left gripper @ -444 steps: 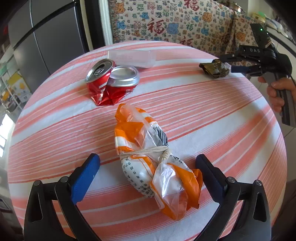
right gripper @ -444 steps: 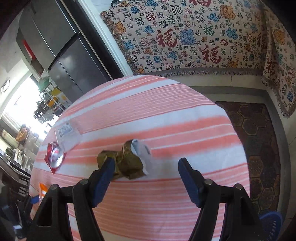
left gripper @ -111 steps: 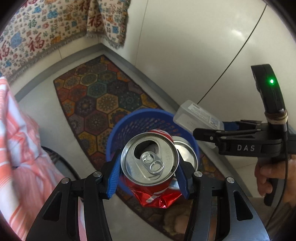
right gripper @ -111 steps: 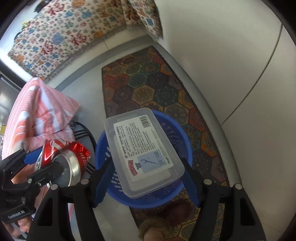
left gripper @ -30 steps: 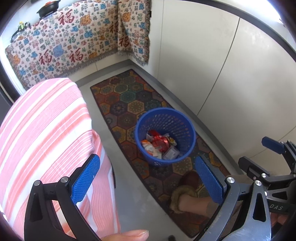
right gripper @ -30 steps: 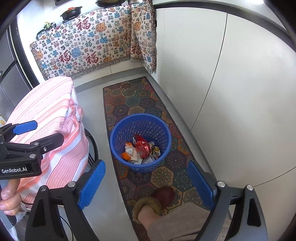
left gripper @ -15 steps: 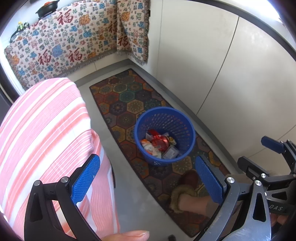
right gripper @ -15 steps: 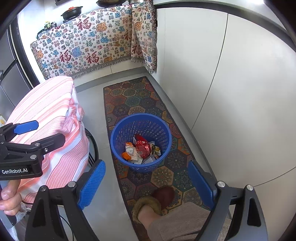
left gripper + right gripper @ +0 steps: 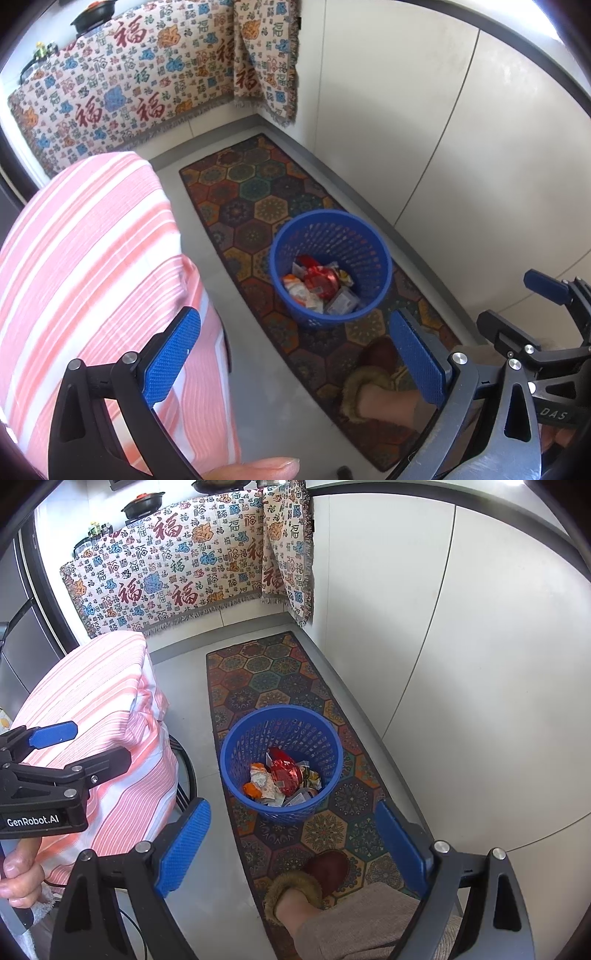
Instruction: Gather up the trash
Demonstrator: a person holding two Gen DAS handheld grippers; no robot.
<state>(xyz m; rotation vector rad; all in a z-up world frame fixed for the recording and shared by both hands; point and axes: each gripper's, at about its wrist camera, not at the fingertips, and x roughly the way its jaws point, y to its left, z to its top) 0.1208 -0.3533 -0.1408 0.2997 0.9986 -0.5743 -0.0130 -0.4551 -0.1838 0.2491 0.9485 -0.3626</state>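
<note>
Both the left gripper [image 9: 295,354] and the right gripper [image 9: 291,845] hung released and empty. Ahead and below them, the blue basket [image 9: 236,753] stood upright, mouth up, trash [image 9: 280,775] inside, between table [image 9: 85,701] edge and wall [image 9: 461,664].

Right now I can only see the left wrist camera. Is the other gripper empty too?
Observer: Yes. The right wrist view shows the right gripper wide open, with nothing between its fingers.
Operator: What's that brown thing behind my blue finger?
Observer: A brown slipper with a furry cuff. It stands on the rug, just short of the blue basket.
Operator: Who's holding my gripper?
Observer: A hand grips the handle under the left gripper, beside the striped tablecloth.
</note>
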